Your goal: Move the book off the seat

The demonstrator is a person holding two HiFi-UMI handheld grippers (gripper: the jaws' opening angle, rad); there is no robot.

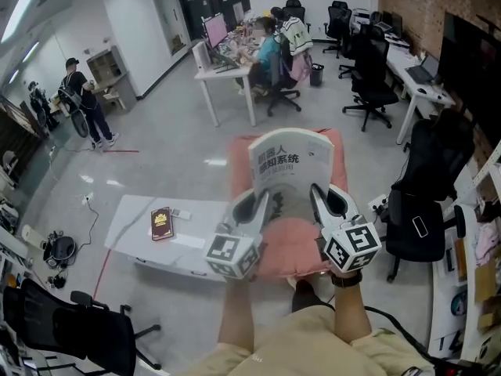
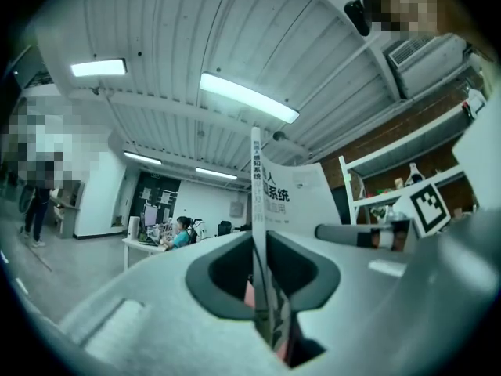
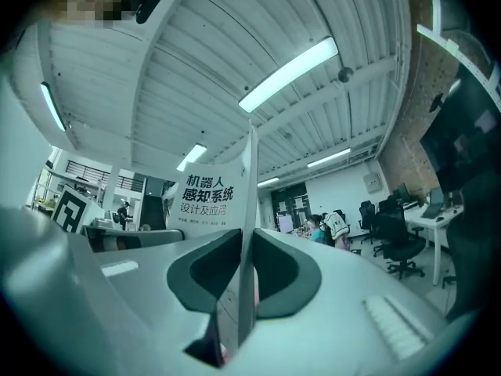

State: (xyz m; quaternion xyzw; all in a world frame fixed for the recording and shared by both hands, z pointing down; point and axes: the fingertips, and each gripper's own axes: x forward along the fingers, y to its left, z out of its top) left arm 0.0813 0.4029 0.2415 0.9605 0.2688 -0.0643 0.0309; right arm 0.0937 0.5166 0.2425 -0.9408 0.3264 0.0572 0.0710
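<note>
White softcover book (image 1: 291,163): stands upright over the pink cushioned seat (image 1: 293,249), cover facing the person. Its lower edge is hidden behind the tools, so whether it has cleared the cushion cannot be told.
Left gripper (image 1: 261,204): jaws pinched on the book's 7 o'clock corner, pages between the pads.
Right gripper (image 1: 316,200): jaws clamped on the 5 o'clock corner.
Low white table (image 1: 129,222): at 9 o'clock of the seat, with a small dark-red book (image 1: 162,223) on it; a likely drop spot.
Handling: both tools should probably travel level and together. Twisting one against the other may bend the thin cover or let it slip.
</note>
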